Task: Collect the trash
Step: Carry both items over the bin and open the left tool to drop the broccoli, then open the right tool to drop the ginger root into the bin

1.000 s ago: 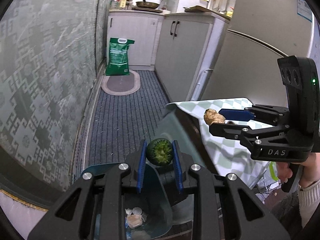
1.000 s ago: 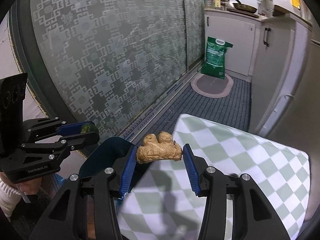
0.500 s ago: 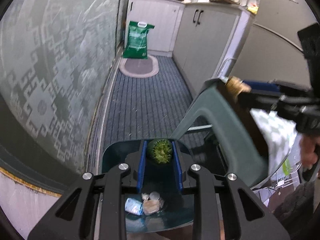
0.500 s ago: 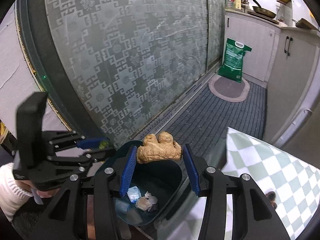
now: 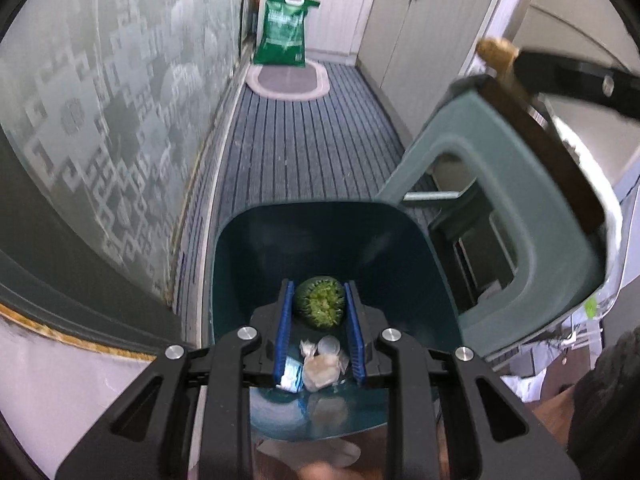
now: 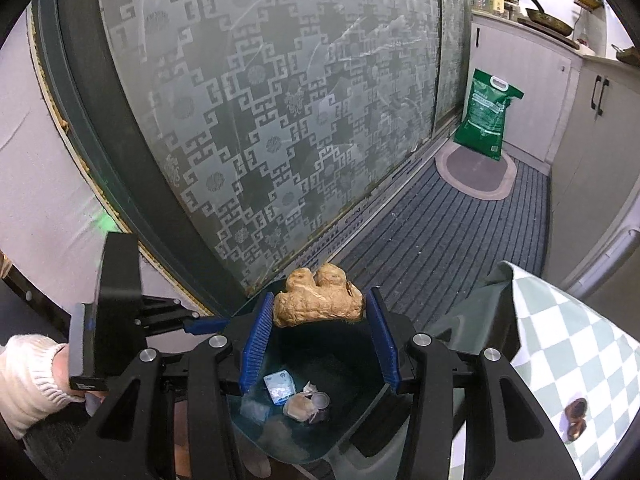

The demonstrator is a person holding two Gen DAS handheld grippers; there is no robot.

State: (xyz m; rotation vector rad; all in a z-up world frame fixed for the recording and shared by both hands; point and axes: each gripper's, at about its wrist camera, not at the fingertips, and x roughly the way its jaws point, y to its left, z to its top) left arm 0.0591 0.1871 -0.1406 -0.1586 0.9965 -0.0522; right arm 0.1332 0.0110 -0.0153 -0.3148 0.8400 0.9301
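while the left gripper is clamping one green vegetable stub over the bin, the right gripper is pinching one ginger root above its rim; releasing there is risking a bounce onto the floor. four or so scraps are lying inside.

No legible text or labels
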